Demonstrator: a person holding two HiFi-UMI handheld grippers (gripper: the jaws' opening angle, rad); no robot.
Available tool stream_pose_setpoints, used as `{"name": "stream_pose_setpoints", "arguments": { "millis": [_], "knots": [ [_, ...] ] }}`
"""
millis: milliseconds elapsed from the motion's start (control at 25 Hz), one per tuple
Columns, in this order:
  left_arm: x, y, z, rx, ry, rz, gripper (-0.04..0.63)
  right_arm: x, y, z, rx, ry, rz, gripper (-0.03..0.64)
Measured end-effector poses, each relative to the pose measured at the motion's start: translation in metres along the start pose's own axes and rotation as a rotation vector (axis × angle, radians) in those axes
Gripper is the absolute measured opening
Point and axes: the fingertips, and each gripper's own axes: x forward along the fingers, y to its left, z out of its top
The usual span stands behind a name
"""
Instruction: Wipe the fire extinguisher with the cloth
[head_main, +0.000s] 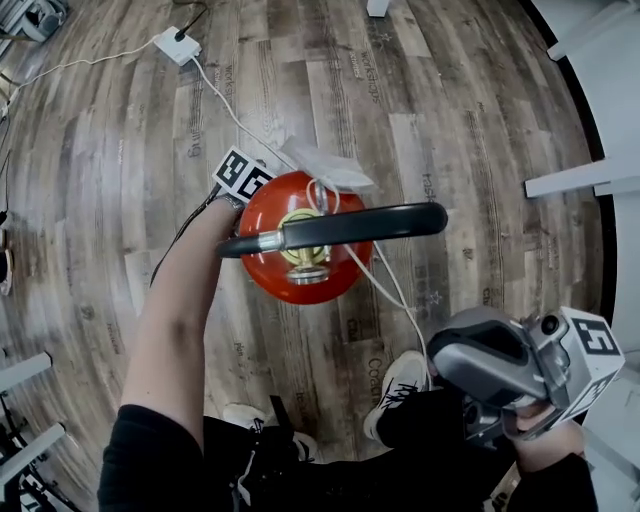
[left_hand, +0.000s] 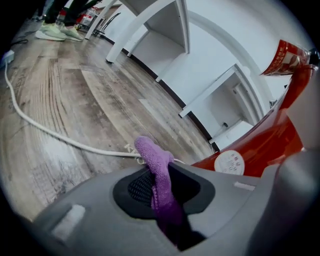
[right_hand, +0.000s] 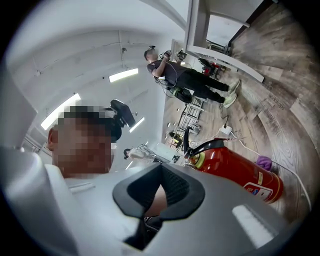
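Nearest me is my left forearm (head_main: 185, 300), reaching down past the extinguisher (head_main: 265, 215); the left tongs (left_hand: 159, 172) at its end are closed on the cloth (left_hand: 150, 150), a purple fold of which pokes out beyond the tips; nothing else is in that grip.

The extinguisher stands upright on the floor (head_main: 120, 150), its long axis vertical, its black hose (head_main: 340, 228) lying across the top; from the left tongs its red wall rises just to the right, close by, while the tips point down and past it towards the boards and a white cable (left_hand: 60, 136); I cannot tell whether the cloth touches the red paint, though in the right gripper view it sits low against the far side of the cylinder.

The right tongs (right_hand: 159, 167) hang well apart from it, off to its right and level with its upper half; their tips meet and hold nothing.

So the left hand is plainly the nearer one, and I judge the wipe is its job; the cloth needs turning rightward onto the wall, and the stroke should then run along the cylinder's length, up from the low end; the hose above is the one thing I might snag.
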Motion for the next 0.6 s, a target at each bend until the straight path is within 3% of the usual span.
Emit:
{"name": "stream_pose_setpoints", "arguments": {
  "millis": [200,360,440,600],
  "knots": [
    [0.011,0.02,-0.007,-0.103,-0.095,0.016,0.067,-0.008,-0.006,0.005,-0.003,-0.003,-0.021,0.002],
    [0.001,0.015,-0.007,-0.144,-0.178,-0.006,0.066,0.003,0.001,-0.003,-0.013,0.005,-0.022,0.002],
    [-0.005,0.008,-0.001,-0.188,-0.244,-0.054,0.066,0.006,0.002,-0.004,-0.011,0.011,-0.018,0.002],
    [-0.036,-0.019,0.024,-0.265,-0.42,-0.22,0.069,0.011,0.004,-0.005,-0.021,0.023,-0.01,0.002]
  ]
}}
